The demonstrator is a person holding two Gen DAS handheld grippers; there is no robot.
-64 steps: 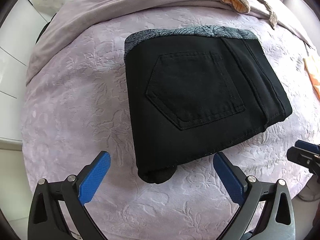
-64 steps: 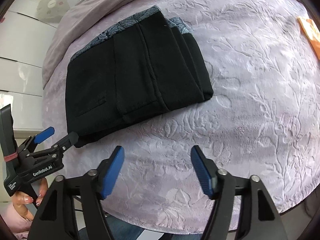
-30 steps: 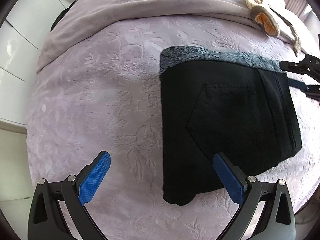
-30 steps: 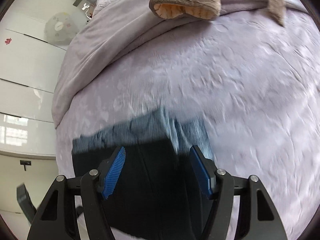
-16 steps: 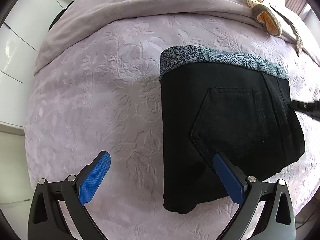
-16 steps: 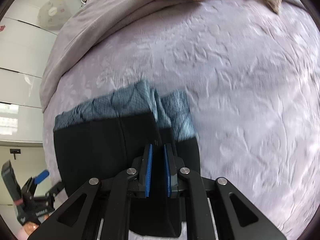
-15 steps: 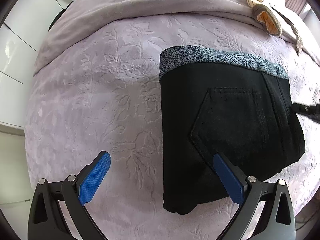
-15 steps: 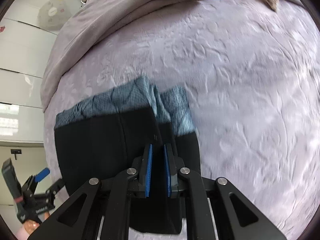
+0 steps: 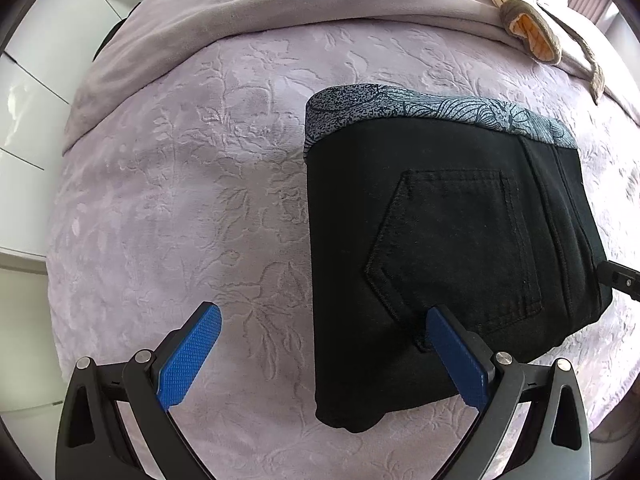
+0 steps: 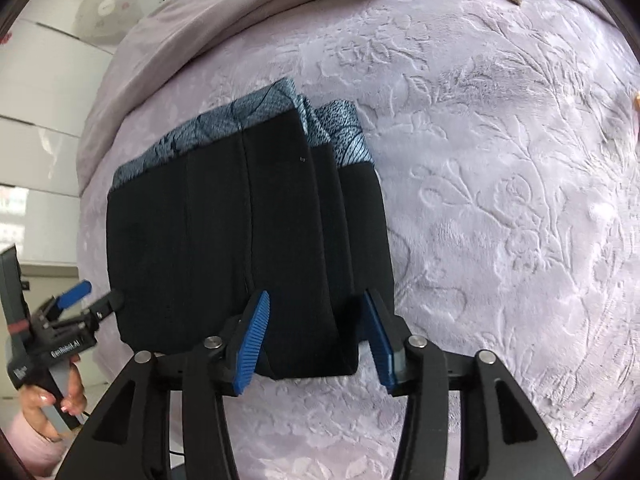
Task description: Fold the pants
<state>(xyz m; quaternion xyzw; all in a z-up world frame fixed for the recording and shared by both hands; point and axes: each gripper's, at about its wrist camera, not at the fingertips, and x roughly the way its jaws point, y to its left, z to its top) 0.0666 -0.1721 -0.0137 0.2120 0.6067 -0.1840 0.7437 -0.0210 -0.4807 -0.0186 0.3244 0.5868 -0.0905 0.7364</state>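
A: Where are the pants [image 9: 448, 248]?

B: They lie folded into a thick black bundle on the purple bedspread [image 9: 192, 184]. The grey patterned waistband [image 9: 420, 106] is on the far side, and a back pocket [image 9: 452, 248] faces up.

A: What is the right gripper [image 10: 316, 336] doing?

B: Its blue pads have just been opening. They stand apart over the near edge of the bundle, with the folded layers between them, not squeezing.

A: And the left gripper [image 9: 320, 356]?

B: It is wide, holding nothing. One pad is over the bedspread, the other over the left part of the pants. A hand [image 10: 48, 396] grips its handle.

A: Anything else?

B: A striped cloth [image 9: 520, 8] lies far away on the grey blanket [image 9: 320, 0].
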